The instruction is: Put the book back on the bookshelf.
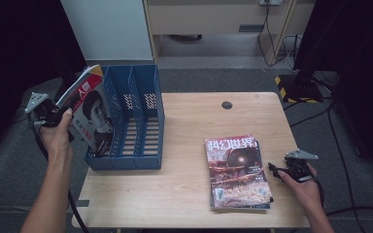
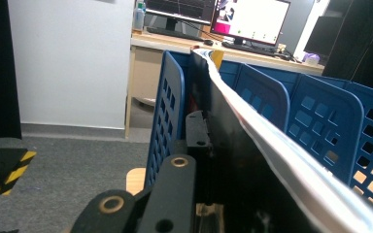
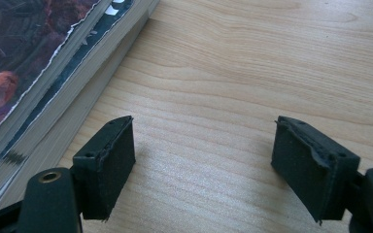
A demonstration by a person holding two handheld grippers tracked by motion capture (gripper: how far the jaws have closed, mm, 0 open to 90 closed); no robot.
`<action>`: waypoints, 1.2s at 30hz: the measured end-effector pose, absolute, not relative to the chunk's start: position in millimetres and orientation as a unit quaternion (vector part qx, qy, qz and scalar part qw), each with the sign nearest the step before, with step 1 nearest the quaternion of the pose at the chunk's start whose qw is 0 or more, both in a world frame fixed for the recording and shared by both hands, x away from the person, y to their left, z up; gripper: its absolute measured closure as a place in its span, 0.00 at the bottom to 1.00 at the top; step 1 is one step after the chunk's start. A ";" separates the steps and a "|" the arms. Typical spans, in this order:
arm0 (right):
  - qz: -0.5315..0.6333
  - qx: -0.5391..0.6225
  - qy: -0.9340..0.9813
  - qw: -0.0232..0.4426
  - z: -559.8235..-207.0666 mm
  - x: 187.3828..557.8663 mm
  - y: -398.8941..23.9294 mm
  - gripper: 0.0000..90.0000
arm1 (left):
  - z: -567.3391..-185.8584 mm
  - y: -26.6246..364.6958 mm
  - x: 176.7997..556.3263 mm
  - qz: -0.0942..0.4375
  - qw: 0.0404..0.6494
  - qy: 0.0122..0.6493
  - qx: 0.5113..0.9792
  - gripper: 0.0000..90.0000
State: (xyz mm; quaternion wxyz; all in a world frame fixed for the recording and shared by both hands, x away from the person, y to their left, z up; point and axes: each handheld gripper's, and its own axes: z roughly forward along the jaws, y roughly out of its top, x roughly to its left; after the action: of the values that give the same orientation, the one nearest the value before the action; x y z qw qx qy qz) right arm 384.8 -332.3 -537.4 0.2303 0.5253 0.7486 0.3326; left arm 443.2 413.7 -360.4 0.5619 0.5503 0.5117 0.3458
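A magazine with a face on its cover leans tilted to the left, its lower end in the leftmost slot of the blue file rack. My left gripper is shut on its left edge, out past the table's left side. In the left gripper view the magazine runs along my black jaws beside the rack's outer wall. A stack of magazines lies flat at the front right. My right gripper rests just right of it, open, with bare wood between its pads; the stack's edge lies to their left.
The wooden table has a round cable hole at the back. The rack's middle and right slots hold nothing. Grey floor, a white panel and cables lie beyond the table; a desk with monitors shows in the left gripper view.
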 end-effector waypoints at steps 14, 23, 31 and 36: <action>0.332 0.524 0.750 0.229 -537.3 384.8 -332.4 0.26 | -361.5 412.4 444.9 0.346 0.560 0.509 0.555 0.96; 0.332 0.525 0.750 0.229 -537.3 384.7 -332.3 0.26 | -361.3 414.4 444.0 0.351 0.558 0.510 0.553 0.96; 0.333 0.525 0.749 0.229 -537.3 384.7 -332.2 0.26 | -362.1 415.6 443.8 0.356 0.556 0.508 0.554 0.96; 0.332 0.525 0.750 0.229 -537.3 384.6 -332.2 0.26 | -363.8 417.6 442.8 0.353 0.559 0.510 0.550 0.95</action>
State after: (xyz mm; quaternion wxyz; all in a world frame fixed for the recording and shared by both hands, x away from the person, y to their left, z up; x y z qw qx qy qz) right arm 384.6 -332.2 -537.3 0.2293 0.5245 0.7495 0.3325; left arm 442.8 417.6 -363.8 0.5593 0.5504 0.5099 0.3526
